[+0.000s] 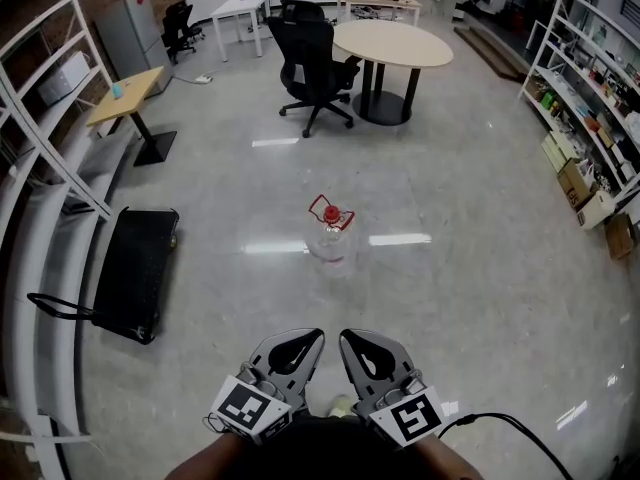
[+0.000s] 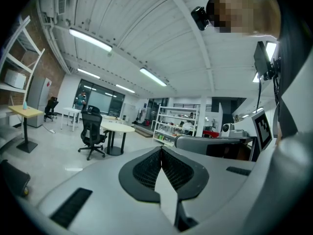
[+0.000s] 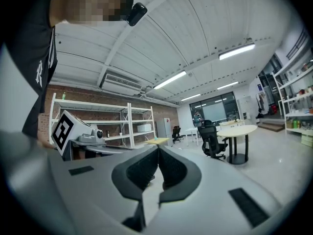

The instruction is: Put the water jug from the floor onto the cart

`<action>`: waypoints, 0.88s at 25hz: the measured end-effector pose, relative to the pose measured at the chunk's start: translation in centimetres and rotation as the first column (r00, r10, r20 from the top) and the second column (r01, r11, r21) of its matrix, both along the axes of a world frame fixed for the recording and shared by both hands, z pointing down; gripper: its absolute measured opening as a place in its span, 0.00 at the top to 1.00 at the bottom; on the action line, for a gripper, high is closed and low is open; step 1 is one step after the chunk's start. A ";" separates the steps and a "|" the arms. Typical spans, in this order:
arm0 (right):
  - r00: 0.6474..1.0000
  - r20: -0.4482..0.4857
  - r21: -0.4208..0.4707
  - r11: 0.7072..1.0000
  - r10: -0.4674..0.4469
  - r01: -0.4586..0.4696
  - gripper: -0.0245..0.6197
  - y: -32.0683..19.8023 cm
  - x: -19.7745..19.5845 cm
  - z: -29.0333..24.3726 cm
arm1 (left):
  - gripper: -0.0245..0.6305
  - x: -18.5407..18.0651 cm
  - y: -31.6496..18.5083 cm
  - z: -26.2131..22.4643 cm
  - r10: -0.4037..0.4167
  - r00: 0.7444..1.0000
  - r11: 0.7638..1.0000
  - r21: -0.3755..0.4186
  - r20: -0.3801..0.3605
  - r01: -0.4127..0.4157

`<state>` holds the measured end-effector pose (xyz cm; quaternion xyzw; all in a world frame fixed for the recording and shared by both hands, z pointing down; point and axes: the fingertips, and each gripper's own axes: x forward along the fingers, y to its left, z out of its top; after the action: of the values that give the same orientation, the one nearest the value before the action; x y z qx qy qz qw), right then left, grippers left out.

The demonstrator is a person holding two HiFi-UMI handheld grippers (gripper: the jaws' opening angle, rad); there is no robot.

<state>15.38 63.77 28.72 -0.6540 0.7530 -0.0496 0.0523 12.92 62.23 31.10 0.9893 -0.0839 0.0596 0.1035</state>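
Nothing of the task is judged done. At the left of the head view the cart [image 1: 135, 268], a low black platform with a loop handle at its near end, is seen with its deck bare. The jug [image 1: 330, 230], clear with a red cap and red handle, stands upright on the floor at mid-frame, well apart from the cart and to its right.

The left gripper [image 1: 316, 336] and the right gripper [image 1: 346, 336] are held side by side at the bottom of the frame, aimed toward the jug but short of it. In each gripper view the jaws are pressed together with nothing between them. The whole job is therefore left: the jaws are to be opened, the jug reached and gripped, probably at its handle or neck, then carried left and set on the deck.

A white rack [image 1: 40, 118] stands just beside the cart and could crowd the placing. Farther back a small table [image 1: 125, 93], a chair [image 1: 315, 63] and a round table [image 1: 392, 43] are seen, with shelves [image 1: 590, 98] at the right. No obstacle is seen on the floor from grippers to jug, or from jug to cart.
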 end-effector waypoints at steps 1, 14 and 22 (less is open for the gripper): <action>1.000 -0.003 -0.003 1.000 0.006 -0.006 0.96 -1.1 0.5 0.2 | 0.96 0.6 -1.1 0.1 0.003 1.000 1.000 -0.002 -0.005 -0.003; 0.974 -0.017 -0.039 0.973 0.227 -0.227 0.96 -24.1 8.5 1.1 | 0.96 8.7 -25.3 0.9 0.159 0.987 0.986 0.045 0.008 -0.160; 0.936 -0.017 -0.116 0.929 0.351 -0.351 0.96 -34.3 13.8 5.1 | 0.96 13.8 -37.3 4.9 0.175 0.982 0.980 0.079 0.073 -0.181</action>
<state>29.20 29.50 33.81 -0.7800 0.6196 -0.0849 0.0232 26.68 24.96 35.98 0.9938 -0.0007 0.0977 0.0526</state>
